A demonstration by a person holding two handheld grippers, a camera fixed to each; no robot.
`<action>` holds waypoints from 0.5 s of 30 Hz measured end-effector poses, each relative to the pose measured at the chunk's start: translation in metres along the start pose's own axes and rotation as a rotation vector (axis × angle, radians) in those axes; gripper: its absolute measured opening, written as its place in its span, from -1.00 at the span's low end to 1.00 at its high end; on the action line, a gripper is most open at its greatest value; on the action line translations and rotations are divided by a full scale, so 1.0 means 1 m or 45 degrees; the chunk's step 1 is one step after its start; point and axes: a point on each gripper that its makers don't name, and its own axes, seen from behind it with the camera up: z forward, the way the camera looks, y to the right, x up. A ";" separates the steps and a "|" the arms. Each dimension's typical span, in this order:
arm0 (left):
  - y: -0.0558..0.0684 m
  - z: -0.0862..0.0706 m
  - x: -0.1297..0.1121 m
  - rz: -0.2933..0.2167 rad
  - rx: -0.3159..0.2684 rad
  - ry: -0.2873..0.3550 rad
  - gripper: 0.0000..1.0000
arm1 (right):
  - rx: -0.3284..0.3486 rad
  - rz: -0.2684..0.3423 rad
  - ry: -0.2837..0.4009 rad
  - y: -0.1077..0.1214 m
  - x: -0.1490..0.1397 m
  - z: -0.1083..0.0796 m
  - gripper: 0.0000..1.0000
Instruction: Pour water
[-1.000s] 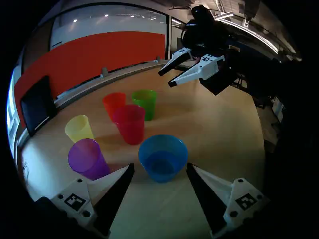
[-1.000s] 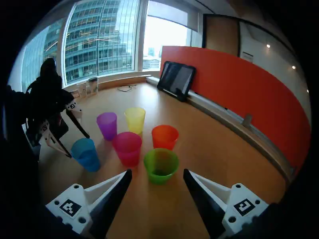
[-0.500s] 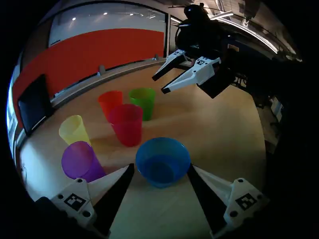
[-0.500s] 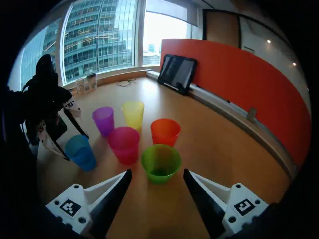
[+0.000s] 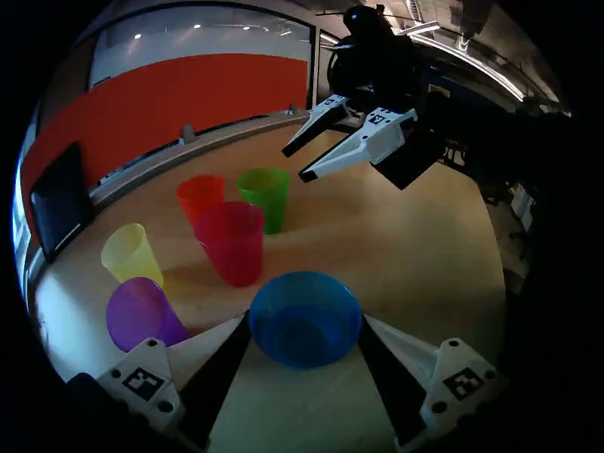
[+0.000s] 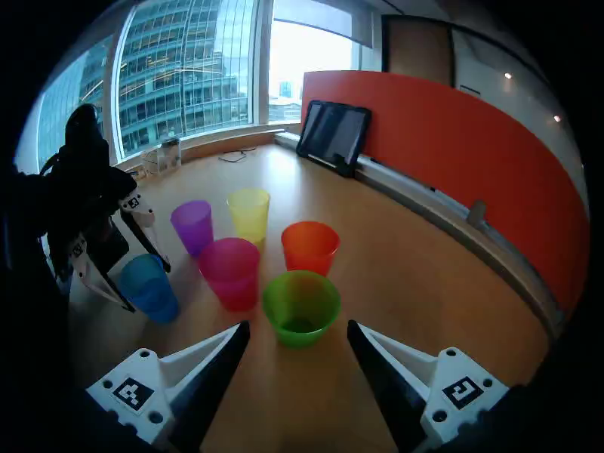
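Note:
Several coloured plastic cups stand on a wooden table [image 5: 423, 249]. In the left gripper view the blue cup [image 5: 305, 318] sits between the spread fingers of my left gripper [image 5: 302, 355], which is open; whether the fingers touch it I cannot tell. Behind it stand the pink cup [image 5: 232, 241], purple cup [image 5: 140, 313], yellow cup [image 5: 130, 254], orange cup [image 5: 199, 198] and green cup [image 5: 263, 197]. In the right gripper view my right gripper [image 6: 297, 355] is open just short of the green cup [image 6: 300, 306], which holds a little liquid. That gripper also hangs above the table in the left gripper view [image 5: 332, 143].
A dark tablet [image 6: 334, 136] leans at the foot of an orange wall [image 6: 483, 166]. Tall windows [image 6: 189, 75] run along the far side. A person [image 6: 53, 219] in dark clothes holds my left gripper [image 6: 124, 260] around the blue cup [image 6: 149, 288] at the table's left edge.
My left gripper has advanced so the blue cup now lies between its fingers. My right gripper has moved closer to the green cup.

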 end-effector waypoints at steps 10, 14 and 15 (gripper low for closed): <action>0.000 0.001 0.000 -0.006 0.000 0.006 0.75 | 0.007 0.003 -0.011 0.001 -0.003 0.009 1.00; -0.002 0.001 0.001 -0.008 0.008 0.010 0.75 | 0.012 0.009 -0.019 0.000 -0.004 0.013 1.00; -0.003 0.001 0.001 -0.011 0.010 0.011 0.75 | 0.013 0.011 -0.022 0.000 -0.005 0.015 1.00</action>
